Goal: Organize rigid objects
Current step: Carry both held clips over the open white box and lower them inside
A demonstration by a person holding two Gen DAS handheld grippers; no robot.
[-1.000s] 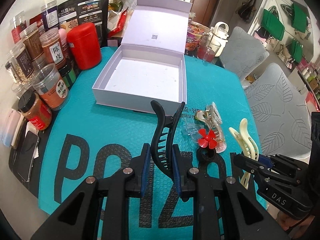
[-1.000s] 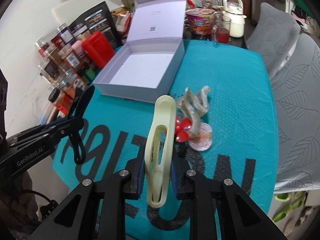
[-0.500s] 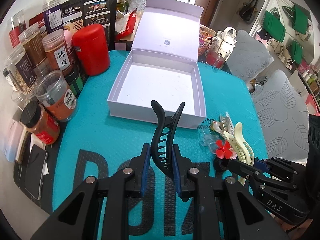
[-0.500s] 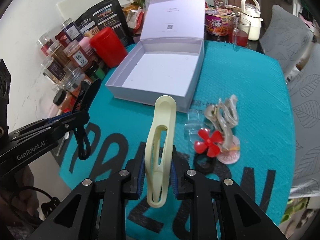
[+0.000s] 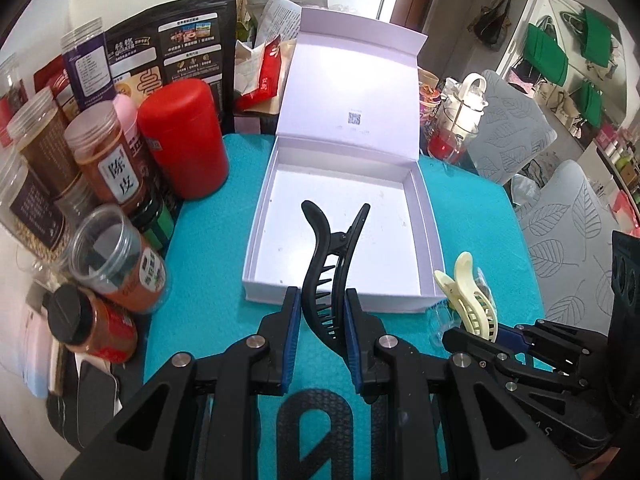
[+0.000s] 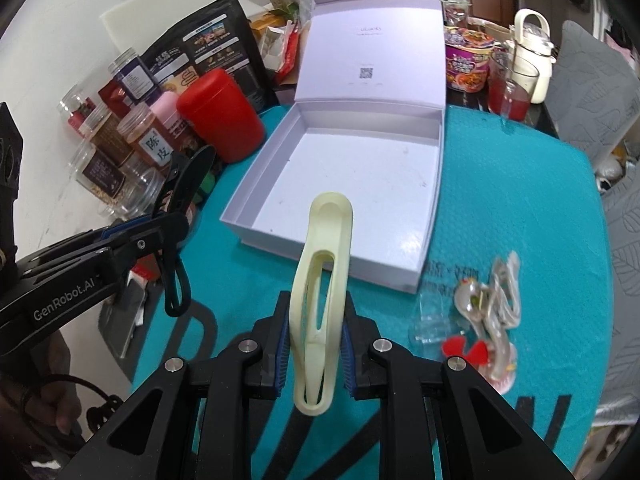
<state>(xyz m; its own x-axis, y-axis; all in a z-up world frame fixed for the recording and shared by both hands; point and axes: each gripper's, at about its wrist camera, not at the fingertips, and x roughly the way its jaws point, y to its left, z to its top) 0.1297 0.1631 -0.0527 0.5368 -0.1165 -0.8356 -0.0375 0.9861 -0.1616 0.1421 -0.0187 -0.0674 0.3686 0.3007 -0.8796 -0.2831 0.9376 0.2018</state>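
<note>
Only right wrist view shows loose clips (image 6: pixel 486 312) beside white box (image 6: pixel 320 240)

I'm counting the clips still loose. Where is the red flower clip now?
In the right wrist view, the red flower clip lies on the teal mat, lower right, beside the silver clips, outside the white box.

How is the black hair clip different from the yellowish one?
The black hair clip is dark and shows a row of comb-like teeth; the cream hair clip is pale, with long slots through its body. The black one sits in the left gripper, the cream one in the right gripper. Both are long clips held upright and off the table, in front of the open white box.
</note>
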